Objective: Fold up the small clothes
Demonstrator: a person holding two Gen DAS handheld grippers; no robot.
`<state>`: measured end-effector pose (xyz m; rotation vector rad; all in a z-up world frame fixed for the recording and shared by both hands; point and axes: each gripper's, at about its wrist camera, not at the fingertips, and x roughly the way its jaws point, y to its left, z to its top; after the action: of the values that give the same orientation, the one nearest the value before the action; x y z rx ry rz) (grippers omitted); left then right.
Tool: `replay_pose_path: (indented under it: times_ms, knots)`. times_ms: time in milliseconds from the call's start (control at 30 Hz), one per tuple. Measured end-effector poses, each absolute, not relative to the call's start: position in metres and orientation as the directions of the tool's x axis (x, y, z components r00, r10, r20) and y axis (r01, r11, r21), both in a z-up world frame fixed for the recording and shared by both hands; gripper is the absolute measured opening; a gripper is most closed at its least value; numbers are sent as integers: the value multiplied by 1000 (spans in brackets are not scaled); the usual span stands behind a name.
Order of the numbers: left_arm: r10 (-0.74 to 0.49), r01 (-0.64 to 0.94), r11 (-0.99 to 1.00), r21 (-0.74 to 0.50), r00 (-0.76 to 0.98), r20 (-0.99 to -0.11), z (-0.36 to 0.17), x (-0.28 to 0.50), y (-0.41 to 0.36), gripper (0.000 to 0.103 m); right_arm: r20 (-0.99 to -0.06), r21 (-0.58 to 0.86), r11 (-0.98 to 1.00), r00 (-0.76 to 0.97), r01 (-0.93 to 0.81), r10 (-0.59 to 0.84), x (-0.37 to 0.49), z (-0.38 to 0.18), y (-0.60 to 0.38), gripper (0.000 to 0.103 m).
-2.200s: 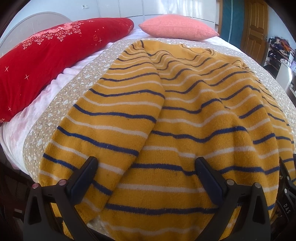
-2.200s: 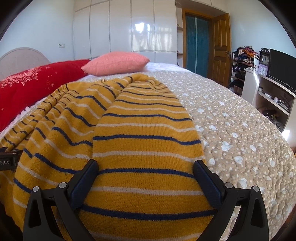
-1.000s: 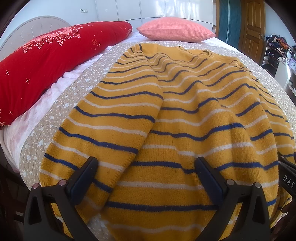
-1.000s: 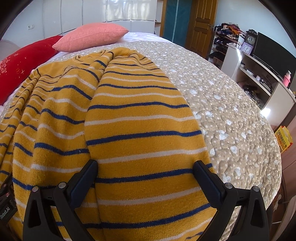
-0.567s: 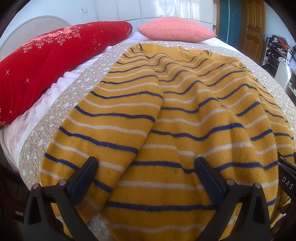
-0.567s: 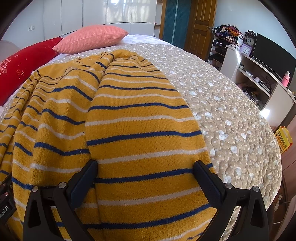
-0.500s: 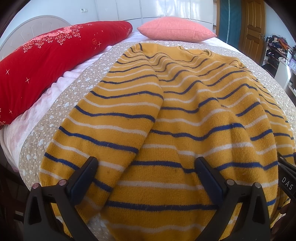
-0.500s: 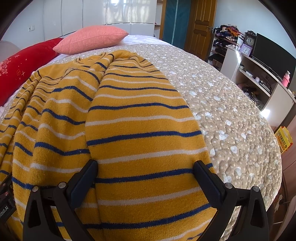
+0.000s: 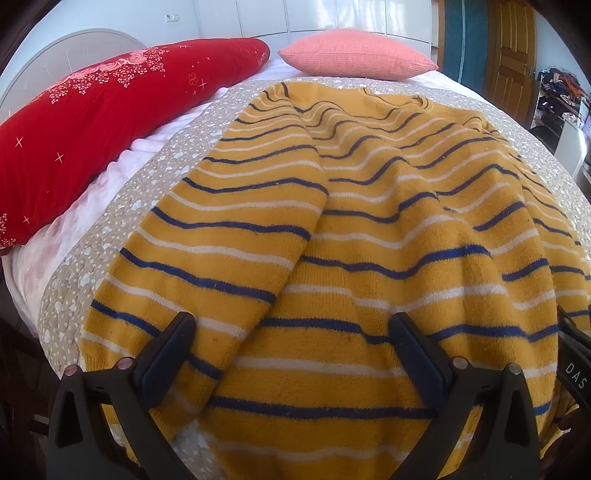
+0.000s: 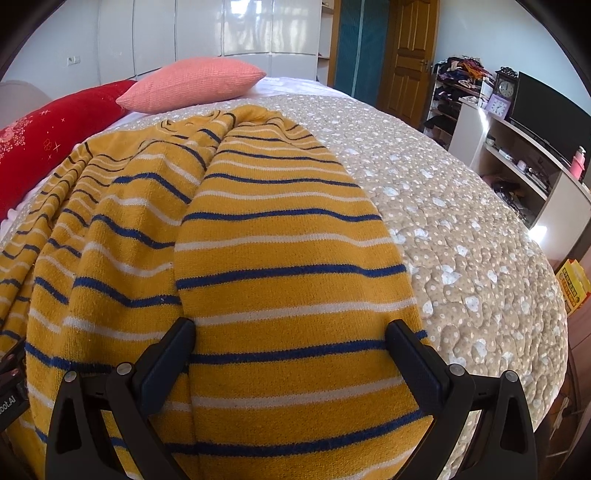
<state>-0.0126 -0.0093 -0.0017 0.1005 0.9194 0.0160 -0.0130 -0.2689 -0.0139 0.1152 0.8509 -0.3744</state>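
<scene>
Bed with a beige quilted bedspread [image 10: 461, 236] patterned in pale spots; a red embroidered bolster [image 9: 92, 122] lies along the bed's left edge and a coral pillow [image 9: 354, 55] sits at the head. White wardrobe doors [image 10: 243, 29] back the room; a wooden door [image 10: 410, 55], a shelf unit [image 10: 517, 155] bearing clocks and a dark screen stand off the bed's right edge.

Compared with the views half a second earlier, the left wrist view is essentially unchanged, while the right wrist view has tilted up slightly, showing more wall and wardrobe; the garment's lie appears the same.

A mustard sweater [image 9: 369, 229] with navy and white stripes is spread over the bedspread, collar toward the head, hem at the foot edge, both sleeves folded inward over the body. The left gripper [image 9: 291, 343] is spread wide above the hem, straddling the inner edge of the left sleeve. The right gripper [image 10: 288, 343] is likewise spread wide, its fingers flanking the folded right sleeve near the foot edge; neither pinches cloth.
</scene>
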Motion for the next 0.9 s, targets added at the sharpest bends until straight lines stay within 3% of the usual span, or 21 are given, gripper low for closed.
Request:
replay_pose_path:
  times_ms: [267,667,900]
  knots:
    - [58,26,995,91,600,-798,-2,-12,-9,103,-781,-65,923,557,380,-284,-2,-11,-269,103]
    - [50,36,995,93,623,-781,-2,-16,-11,103,-754,-35,926,599,375,-271,-12,-13,-270,103]
    - [9,75,993,88,706,-709,-6,-30,-8,103,-737,3,942,637,337,-225,-21,-12,-274,103]
